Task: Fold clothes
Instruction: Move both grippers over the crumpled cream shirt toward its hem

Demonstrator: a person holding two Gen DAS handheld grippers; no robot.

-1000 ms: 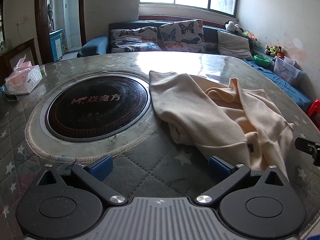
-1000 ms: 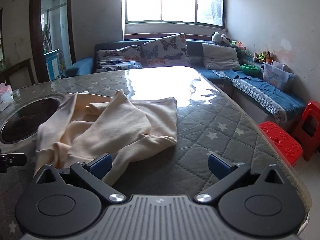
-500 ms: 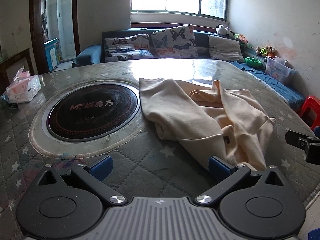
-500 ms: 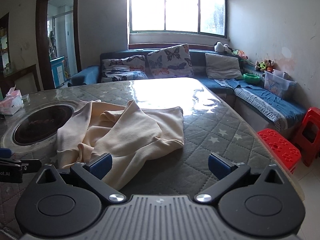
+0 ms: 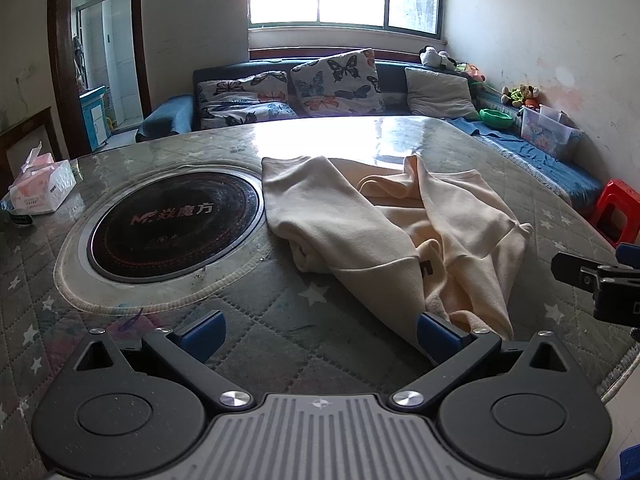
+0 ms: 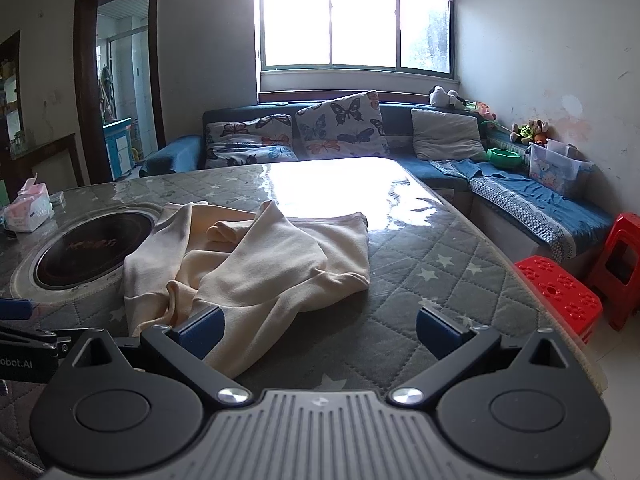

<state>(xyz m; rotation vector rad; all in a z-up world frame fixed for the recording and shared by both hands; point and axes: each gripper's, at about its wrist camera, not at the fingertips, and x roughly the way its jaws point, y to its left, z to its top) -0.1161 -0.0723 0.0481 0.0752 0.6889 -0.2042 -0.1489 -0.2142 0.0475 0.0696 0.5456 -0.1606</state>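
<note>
A cream garment [image 5: 384, 236] lies crumpled on the quilted star-pattern table [image 5: 280, 320], right of the round black cooktop [image 5: 172, 224]. It also shows in the right wrist view [image 6: 248, 264]. My left gripper [image 5: 320, 336] is open and empty above the table's near edge; its right fingertip [image 5: 436, 336] is by the garment's near hem. My right gripper [image 6: 318, 330] is open and empty; its left fingertip [image 6: 202, 330] is over the garment's near edge. The right gripper's side shows in the left wrist view [image 5: 600, 280].
A tissue box [image 5: 42, 186] stands at the table's left. A sofa with butterfly cushions [image 5: 320, 88] runs behind the table. Red plastic stools [image 6: 560, 296] stand right of the table. A clear storage box [image 6: 556, 166] and a green bowl [image 6: 504, 157] sit on the side bench.
Both grippers have pulled back and risen from the garment, so more of the table and room shows. Both stay open and empty. The garment has not moved.
</note>
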